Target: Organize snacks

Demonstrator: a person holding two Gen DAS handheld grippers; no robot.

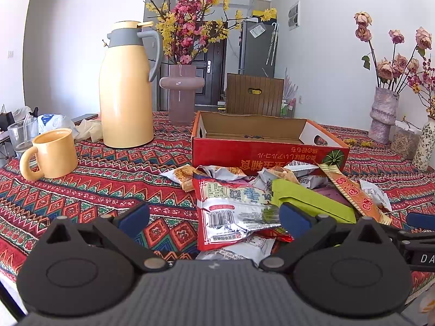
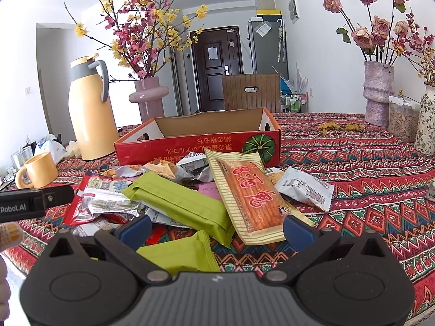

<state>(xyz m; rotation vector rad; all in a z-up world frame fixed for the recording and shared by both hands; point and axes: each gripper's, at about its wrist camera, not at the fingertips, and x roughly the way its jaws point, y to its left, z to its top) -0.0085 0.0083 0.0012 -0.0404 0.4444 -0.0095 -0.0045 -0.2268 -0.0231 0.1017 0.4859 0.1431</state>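
Before me a loose heap of crinkled foil snack packets (image 2: 174, 190) lies on the cloth: a long green wrapper (image 2: 179, 203), a striped orange biscuit pack (image 2: 250, 198) leaning across it, a red-edged silver bag (image 1: 228, 212) at left. Just beyond stands my open red cardboard box (image 2: 190, 149), its visible interior bare.

Snack pile (image 2: 195, 190) before red box (image 2: 198, 146)

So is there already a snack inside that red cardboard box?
No, the red box shows only bare cardboard inside; the snack packets all lie on the tablecloth before it.
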